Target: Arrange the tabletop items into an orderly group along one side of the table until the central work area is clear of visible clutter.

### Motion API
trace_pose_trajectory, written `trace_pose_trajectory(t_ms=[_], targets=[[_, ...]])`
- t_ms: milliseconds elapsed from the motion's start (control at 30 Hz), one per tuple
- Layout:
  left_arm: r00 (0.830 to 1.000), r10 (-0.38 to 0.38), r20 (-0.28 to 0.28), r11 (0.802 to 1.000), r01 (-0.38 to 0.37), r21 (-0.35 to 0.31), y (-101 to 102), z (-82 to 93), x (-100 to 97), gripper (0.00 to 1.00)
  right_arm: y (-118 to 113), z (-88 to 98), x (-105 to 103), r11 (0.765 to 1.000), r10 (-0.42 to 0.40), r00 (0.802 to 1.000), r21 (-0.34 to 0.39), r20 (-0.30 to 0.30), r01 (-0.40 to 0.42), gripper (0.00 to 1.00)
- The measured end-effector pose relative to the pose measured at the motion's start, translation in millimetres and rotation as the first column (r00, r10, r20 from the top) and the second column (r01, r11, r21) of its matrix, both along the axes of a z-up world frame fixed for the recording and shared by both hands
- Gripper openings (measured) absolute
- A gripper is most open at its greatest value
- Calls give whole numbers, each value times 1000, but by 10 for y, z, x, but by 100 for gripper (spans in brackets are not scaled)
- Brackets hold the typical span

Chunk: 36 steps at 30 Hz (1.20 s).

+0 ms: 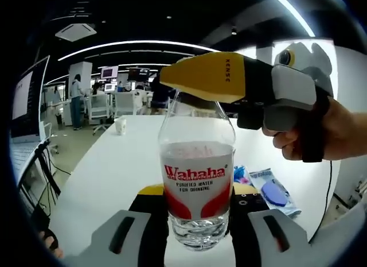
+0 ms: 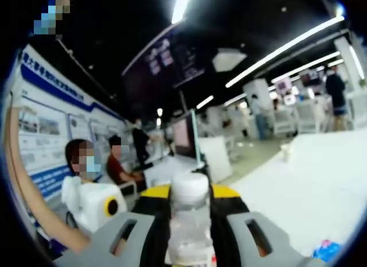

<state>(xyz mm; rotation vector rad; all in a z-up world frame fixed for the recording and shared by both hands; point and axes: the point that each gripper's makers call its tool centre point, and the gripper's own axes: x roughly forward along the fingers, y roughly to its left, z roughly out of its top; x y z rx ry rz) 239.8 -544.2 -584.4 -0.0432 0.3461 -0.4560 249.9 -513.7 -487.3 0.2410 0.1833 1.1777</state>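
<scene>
The left gripper clamps the clear plastic water bottle (red Wahaha label) above the white table. The right gripper has its jaws closed on the bottle's white cap.

One bottle stands at centre frame, one blue packet at lower right, one cup at upper left.
</scene>
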Motion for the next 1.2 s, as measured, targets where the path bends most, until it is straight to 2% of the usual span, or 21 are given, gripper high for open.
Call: trace_pose_trajectory(t_ms=[267,500,600,733,933,1000,1200], targets=[[999,-44,2,997,44,61,-35,-119,487,39,-45,-95,407,998,17,999,-64,44,-14,20],[998,-63,-14,996,64,64,-107,-270,818,39,-84,-226,681,993,32,998,-115,62,-24,20],[997,-69,-20,996,70,63,-134,-313,933,39,-102,-263,782,992,19,998,-124,56,-12,20],[997,-70,-31,995,72,65,-141,-400,1102,39,-97,-340,927,991,18,997,-132,76,-7,20],[997,-72,-39,993,76,90,-116,-541,1291,39,-64,-474,1075,985,65,992,-166,110,-46,20],[997,-71,-43,993,75,92,-115,-579,1355,39,-53,-491,1097,985,78,989,-162,127,-57,20],[998,-26,-58,993,32,110,-96,-693,1419,39,-56,-613,1197,986,107,987,-141,122,-90,20]])
